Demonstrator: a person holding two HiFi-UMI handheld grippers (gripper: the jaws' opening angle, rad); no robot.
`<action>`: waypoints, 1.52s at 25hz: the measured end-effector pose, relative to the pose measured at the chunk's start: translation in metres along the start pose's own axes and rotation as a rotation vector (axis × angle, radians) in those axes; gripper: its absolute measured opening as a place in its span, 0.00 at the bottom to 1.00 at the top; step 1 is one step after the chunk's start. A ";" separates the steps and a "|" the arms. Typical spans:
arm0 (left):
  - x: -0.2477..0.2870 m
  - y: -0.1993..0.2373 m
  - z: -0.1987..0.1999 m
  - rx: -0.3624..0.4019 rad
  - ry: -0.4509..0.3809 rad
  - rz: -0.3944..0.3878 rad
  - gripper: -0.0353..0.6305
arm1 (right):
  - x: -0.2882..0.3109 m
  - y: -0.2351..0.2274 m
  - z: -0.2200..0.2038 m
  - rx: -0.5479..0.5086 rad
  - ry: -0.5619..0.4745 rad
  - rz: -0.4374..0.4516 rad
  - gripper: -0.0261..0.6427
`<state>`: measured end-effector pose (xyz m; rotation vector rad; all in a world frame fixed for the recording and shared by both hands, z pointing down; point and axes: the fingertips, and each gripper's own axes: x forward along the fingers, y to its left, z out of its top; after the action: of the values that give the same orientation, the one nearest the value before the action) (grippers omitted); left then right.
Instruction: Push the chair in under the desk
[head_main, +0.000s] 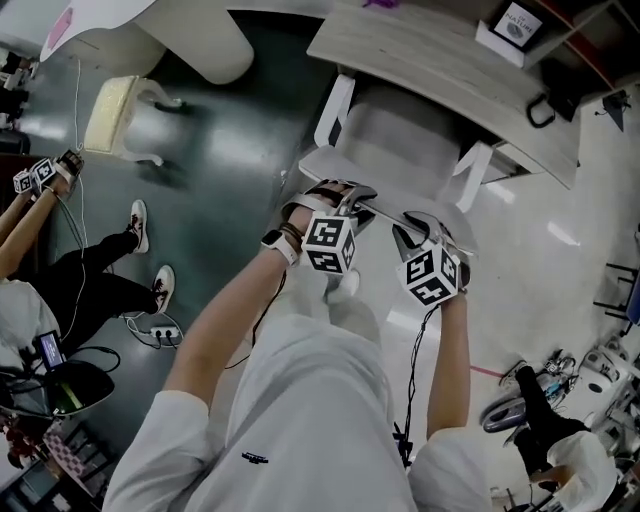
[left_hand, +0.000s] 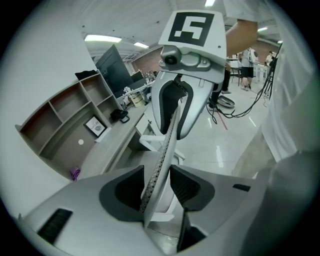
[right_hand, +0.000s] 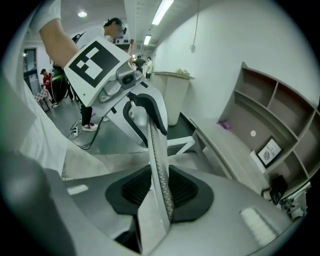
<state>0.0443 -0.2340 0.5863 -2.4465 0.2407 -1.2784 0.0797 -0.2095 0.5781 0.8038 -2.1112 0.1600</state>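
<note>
- The chair (head_main: 400, 135) is standing right in front of the person, its seat already reaching in beneath the edge of the desk (head_main: 430, 60), its back sticking out on the person's side.
- Both hands are working the top edge of the backrest (left_hand: 165, 145), side by side and close together.
- The left gripper (head_main: 345, 195) is sitting over that edge with its jaws a little apart. The mesh rim is slanting between the pads (left_hand: 186, 186), brushing one low down and the other at its tip, with dark gaps showing, so it is looking more like a loose straddle than a clamp.
- The right gripper (head_main: 415, 225) is biting down properly: its own view is showing both pads pressing flat against the backrest, one on each face.
- Both grippers are pointing steeply down toward the desk.
- A small framed card (head_main: 515, 25) is standing on the desk's far side.
- Off to the left, another person (head_main: 70, 285) is sitting on the dark floor (head_main: 230, 150).
</note>
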 end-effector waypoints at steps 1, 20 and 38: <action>0.002 0.003 0.001 -0.007 0.002 -0.003 0.30 | 0.000 -0.003 0.000 -0.009 -0.001 -0.012 0.22; 0.036 0.046 0.026 -0.015 0.000 0.040 0.30 | 0.006 -0.066 -0.011 -0.153 -0.027 -0.142 0.23; 0.062 0.114 0.025 -0.011 0.009 0.037 0.30 | 0.029 -0.134 0.010 -0.166 -0.030 -0.190 0.24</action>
<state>0.1027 -0.3521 0.5745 -2.4347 0.2954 -1.2753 0.1401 -0.3322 0.5713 0.9052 -2.0315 -0.1285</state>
